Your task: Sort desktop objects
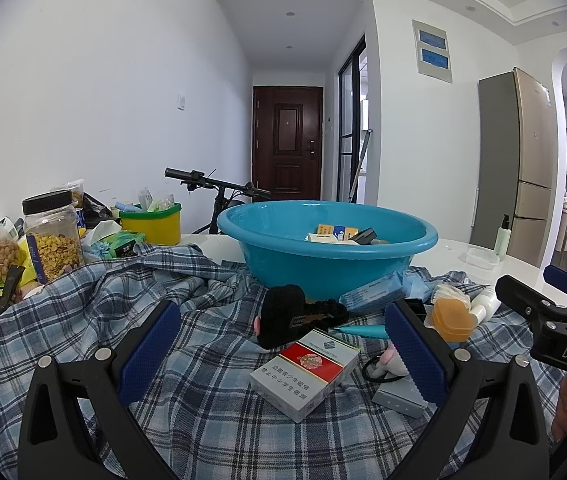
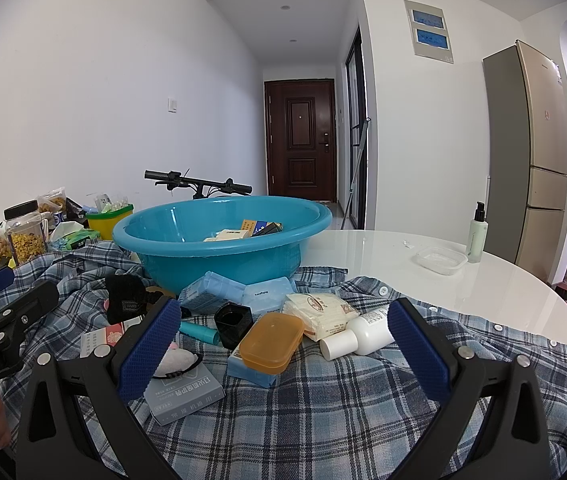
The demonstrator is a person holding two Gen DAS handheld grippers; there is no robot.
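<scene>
Plaid cloth (image 1: pixel 187 304) covered most of my side of the white table (image 2: pixel 463 292), blue-grey check, all rumpled up. Far left sat a jar of snacks (image 1: pixel 53 236) and a yellow tub (image 1: pixel 155 224), kind of off on their own. My left gripper (image 1: pixel 279 344) hung over the cloth with both jaws spread wide, nothing pinched, and a cigarette pack (image 1: pixel 303 372) lay flat on the cloth right between the fingers. Just past it was a black fuzzy thing (image 1: pixel 279 316), couldn't tell what exactly. Behind all that stood the blue basin (image 1: pixel 327 248) with a few small boxes already in it. Moving right, my right gripper (image 2: pixel 283 344) was spread wide too, holding nothing, with an orange soap case (image 2: pixel 271 342) sitting on a light blue box between its fingers and a white bottle (image 2: pixel 359 336) on its side just beside that. Way over right on bare table: a clear tray (image 2: pixel 441 260) and a pump bottle (image 2: pixel 476 236).
</scene>
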